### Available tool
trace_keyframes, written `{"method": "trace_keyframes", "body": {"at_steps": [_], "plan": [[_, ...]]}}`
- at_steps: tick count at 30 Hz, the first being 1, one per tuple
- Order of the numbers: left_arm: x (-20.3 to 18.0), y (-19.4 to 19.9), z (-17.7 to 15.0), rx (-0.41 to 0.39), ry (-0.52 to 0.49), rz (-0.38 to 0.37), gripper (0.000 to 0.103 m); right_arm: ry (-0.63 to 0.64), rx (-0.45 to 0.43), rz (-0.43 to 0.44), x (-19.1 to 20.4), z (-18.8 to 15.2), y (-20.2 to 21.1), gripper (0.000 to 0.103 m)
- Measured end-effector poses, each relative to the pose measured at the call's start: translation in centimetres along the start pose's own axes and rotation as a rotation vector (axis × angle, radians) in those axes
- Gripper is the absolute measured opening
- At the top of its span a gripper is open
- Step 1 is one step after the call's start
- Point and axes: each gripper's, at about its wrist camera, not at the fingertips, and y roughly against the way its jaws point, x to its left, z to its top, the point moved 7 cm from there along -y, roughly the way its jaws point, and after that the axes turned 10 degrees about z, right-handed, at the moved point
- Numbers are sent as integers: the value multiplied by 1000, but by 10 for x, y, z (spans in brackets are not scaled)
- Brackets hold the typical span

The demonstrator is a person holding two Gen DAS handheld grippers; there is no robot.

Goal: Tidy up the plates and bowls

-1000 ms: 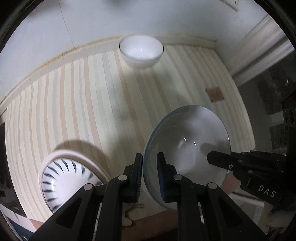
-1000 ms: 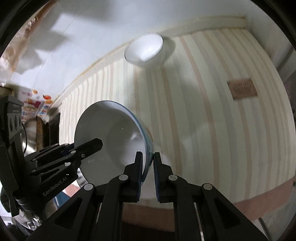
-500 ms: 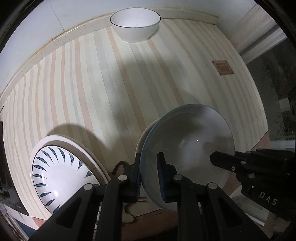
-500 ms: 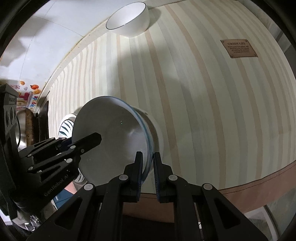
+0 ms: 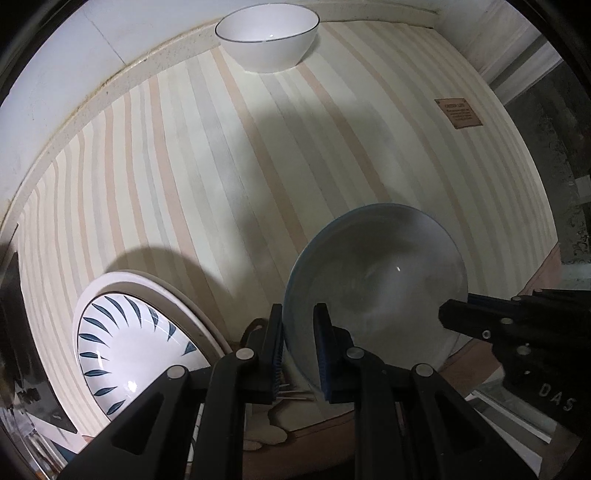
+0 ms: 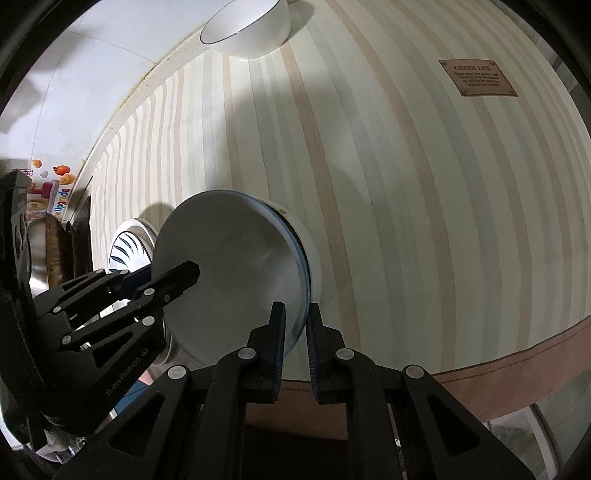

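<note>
While clamped: hand-held gripper (image 5: pixel 298 347), bowl rim (image 5: pixel 295 258)

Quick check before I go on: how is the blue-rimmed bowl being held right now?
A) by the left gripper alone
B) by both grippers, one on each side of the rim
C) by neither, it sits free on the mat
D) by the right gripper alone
B: the left gripper and the right gripper each clamp the rim of the blue-rimmed bowl on opposite sides.

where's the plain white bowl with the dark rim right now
The white bowl sits at the far edge of the striped mat, against the wall, top centre in the left wrist view and top left of centre in the right wrist view.
</note>
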Motion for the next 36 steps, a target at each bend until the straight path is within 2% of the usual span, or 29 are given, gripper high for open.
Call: {"method": "trace_keyframes", "body": {"at_steps": [5, 8, 11, 13, 14, 16, 18, 22, 25, 30, 36], "plan": [[7, 10, -3, 0, 14, -22, 14, -12, 9, 23, 0, 0, 3, 13], [19, 35, 4, -40, 40, -54, 14, -13, -5, 41, 4, 7, 20, 13], [41, 61, 27, -94, 117, -82, 18, -6, -60, 89, 9, 23, 47, 13], [57, 70, 52, -125, 169, -100, 27, 15, -102, 101, 15, 45, 65, 14], [64, 71, 64, -136, 188, -101, 27, 22, -124, 105, 18, 59, 72, 17], [81, 66, 94, -145, 237, -99, 27, 28, -159, 106, 19, 83, 81, 36], [93, 59, 115, -142, 279, -112, 27, 35, -193, 103, 20, 114, 84, 40], [114, 32, 171, -110, 357, -165, 27, 43, -222, 113, 24, 173, 78, 40], [120, 14, 198, -92, 385, -183, 27, 65, -249, 73, 26, 213, 69, 40], [119, -12, 218, -62, 384, -189, 27, 75, -244, 29, 22, 266, 45, 40], [106, -41, 231, -20, 357, -186, 27, 58, -217, -15, 13, 295, 16, 40]]}}
